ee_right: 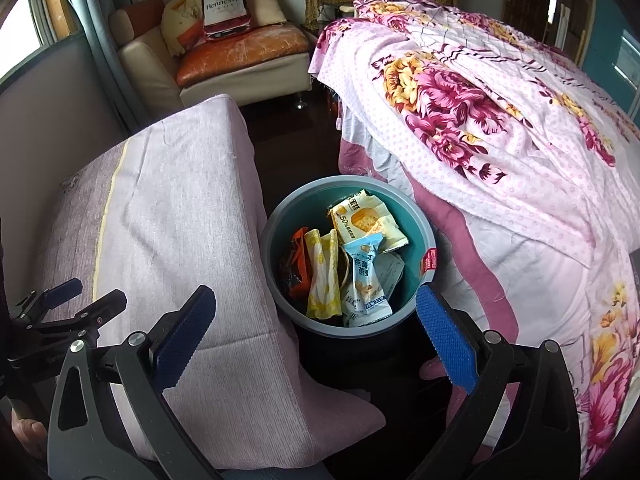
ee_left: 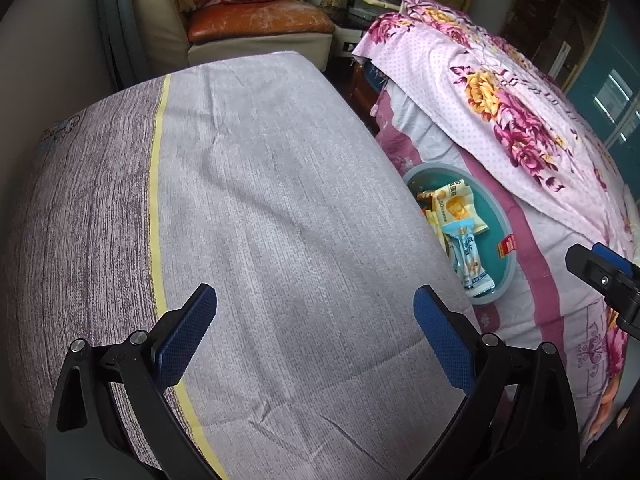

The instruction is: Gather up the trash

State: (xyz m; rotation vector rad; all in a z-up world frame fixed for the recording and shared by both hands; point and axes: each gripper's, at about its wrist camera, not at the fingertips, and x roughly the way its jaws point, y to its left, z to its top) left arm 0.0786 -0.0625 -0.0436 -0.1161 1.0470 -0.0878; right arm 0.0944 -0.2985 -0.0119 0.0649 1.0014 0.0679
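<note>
Wrappers (ee_right: pixel 352 256) sit in the bin (ee_right: pixel 280 216), centre of the right wrist frame, between the two beds. We judge them light, crinkly, slippery; pinch a sealed end. Left gripper (ee_left: pixel 314 332) and right gripper (ee_right: pixel 316 332) both spread wide, empty.
</note>
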